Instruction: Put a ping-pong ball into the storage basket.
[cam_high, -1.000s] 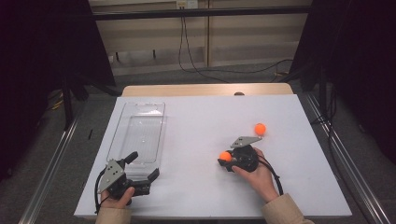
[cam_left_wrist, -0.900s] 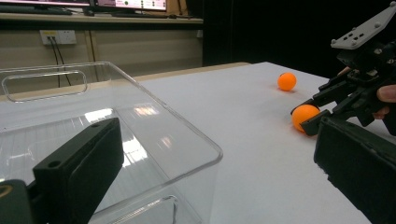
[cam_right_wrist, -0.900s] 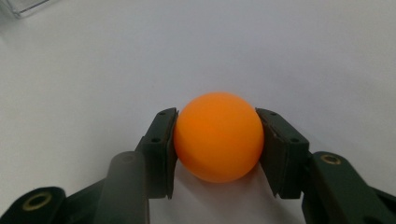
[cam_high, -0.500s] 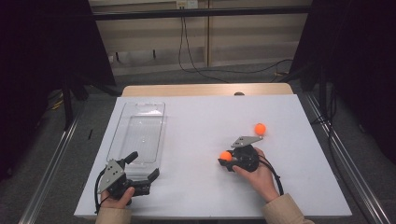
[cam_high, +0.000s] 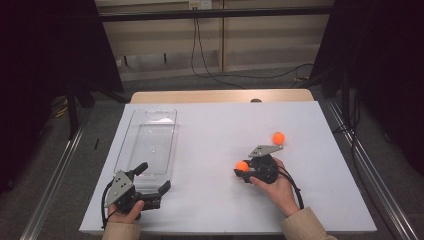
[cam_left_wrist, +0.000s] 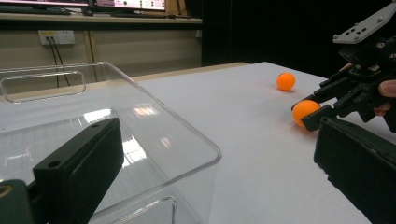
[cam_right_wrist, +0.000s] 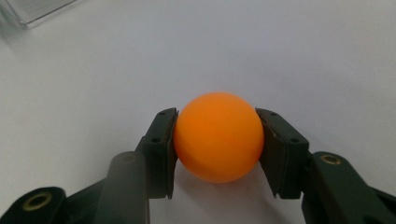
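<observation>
Orange ball (cam_right_wrist: 218, 136) comes last in size here, so the white tabletop (cam_high: 220, 125) leads, spreading across the middle of the high view. On its left part lies a clear plastic tray (cam_high: 147, 142), long and see-through. At the lower left, the left tongs (cam_high: 152, 179) stand apart with the tray's near corner between them, apparently not touching it. Right of centre, the right tongs (cam_high: 241, 169) are clamped on the orange ball, low on the tabletop. A second ball (cam_high: 278, 138) lies loose just beyond.
</observation>
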